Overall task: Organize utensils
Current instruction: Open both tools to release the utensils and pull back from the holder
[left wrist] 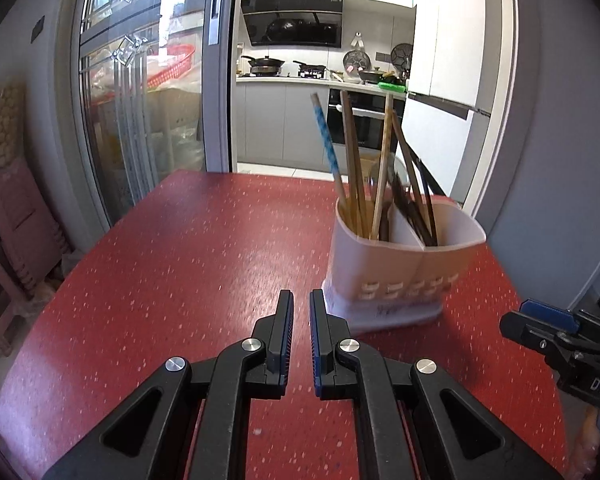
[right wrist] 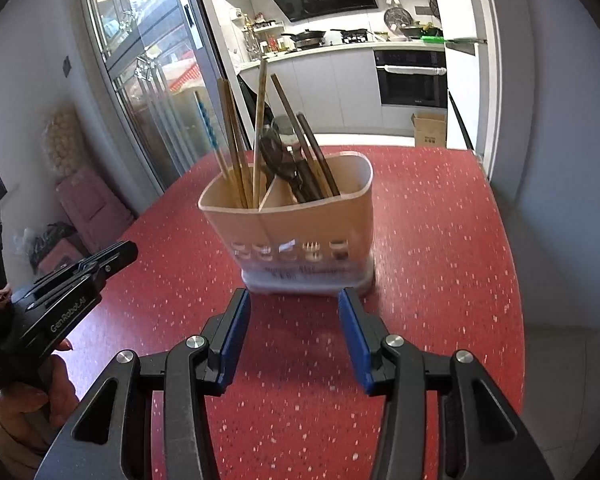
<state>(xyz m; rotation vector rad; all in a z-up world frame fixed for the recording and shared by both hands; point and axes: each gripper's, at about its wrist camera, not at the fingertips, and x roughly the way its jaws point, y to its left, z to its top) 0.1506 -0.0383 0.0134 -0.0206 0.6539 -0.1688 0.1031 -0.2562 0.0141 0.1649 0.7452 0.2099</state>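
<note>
The utensil holder (right wrist: 296, 236) stands upright on the red table (right wrist: 440, 240), towards its far right part, with a clear strip of tabletop all round its base. It is a pale plastic caddy with rounded corners, a thin wall dividing it into two compartments and a row of small slots low on its front. The left compartment holds wooden chopsticks (right wrist: 236, 148) and one blue-patterned stick (left wrist: 327, 140); the right one holds darker sticks and dark spoons (right wrist: 280, 152), all leaning at loose angles.

The left gripper (left wrist: 301, 300) hovers over bare tabletop just near and left of the caddy's base, its black jaws pressed almost together with only a narrow slit between the blue pads and nothing in it. The right gripper (right wrist: 294, 300) points at the caddy's front from the near side, its jaws spread with only red tabletop between them; its tips sit just short of the white base. A hand (right wrist: 32, 396) grips the left tool at the near left.

To the left of the caddy the tabletop lies wide and bare, a glossy red surface flecked with pale specks. Its far edge meets a sliding glass door (left wrist: 148, 92) and an open doorway into a white kitchen with a black oven (right wrist: 412, 78). Stacked pinkish stools (left wrist: 16, 216) sit on the floor beyond the left edge.
</note>
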